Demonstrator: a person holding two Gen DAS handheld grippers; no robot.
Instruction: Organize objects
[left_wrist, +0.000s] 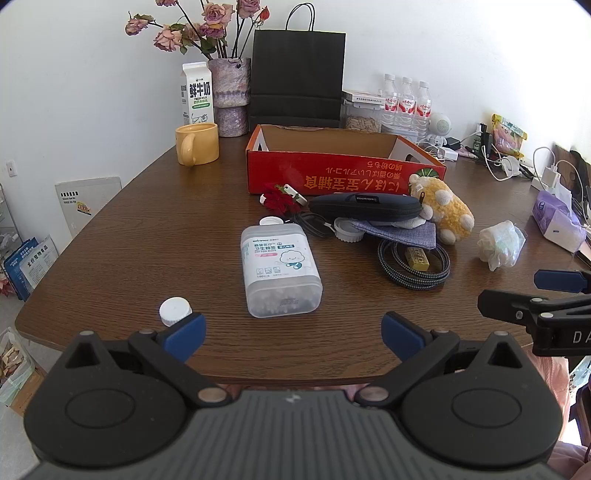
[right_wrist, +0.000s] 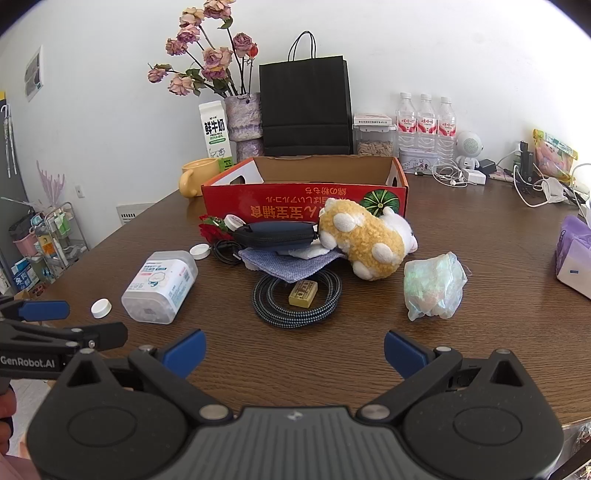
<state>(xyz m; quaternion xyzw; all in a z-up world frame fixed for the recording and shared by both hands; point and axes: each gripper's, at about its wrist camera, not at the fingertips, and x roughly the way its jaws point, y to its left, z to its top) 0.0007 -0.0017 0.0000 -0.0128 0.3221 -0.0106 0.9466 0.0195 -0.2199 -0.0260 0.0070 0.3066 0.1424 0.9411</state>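
Left gripper (left_wrist: 293, 338) and right gripper (right_wrist: 294, 352), both tilted downward over the near edge of the table (left_wrist: 110, 240), jaws spread wide and empty; the left gripper sits beside the right.

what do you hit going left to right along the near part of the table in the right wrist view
left gripper → white cap → cotton swab box → coiled cable with the yellow block inside it → crumpled bag → purple tissue pack
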